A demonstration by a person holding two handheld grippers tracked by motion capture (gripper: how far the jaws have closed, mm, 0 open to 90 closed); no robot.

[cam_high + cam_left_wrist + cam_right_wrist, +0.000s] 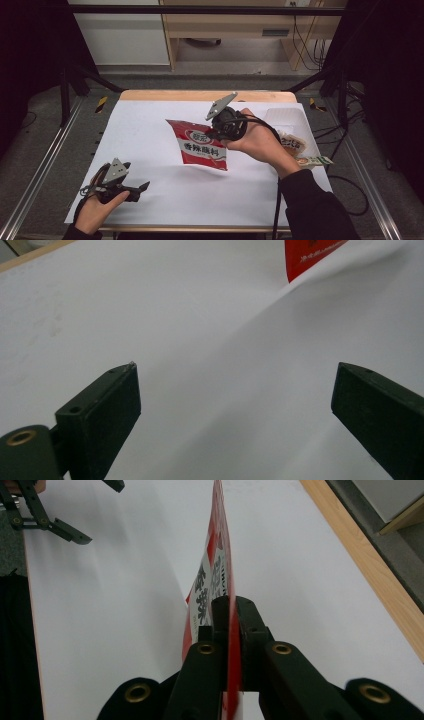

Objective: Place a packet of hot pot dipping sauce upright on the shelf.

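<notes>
Overhead: white sheet (150,145) on wooden table (200,95); right gripper (216,131) clenches red packet (200,145), left gripper (140,189) released.

We saw a glossy red plastic snack bag (202,144) pinched in the right gripper (229,611), matt black plastic jaws, over matt white paper sheet (150,135); wood table edge (200,95) beyond.

Gripper (235,405) agape over white sheet (200,315)
</notes>
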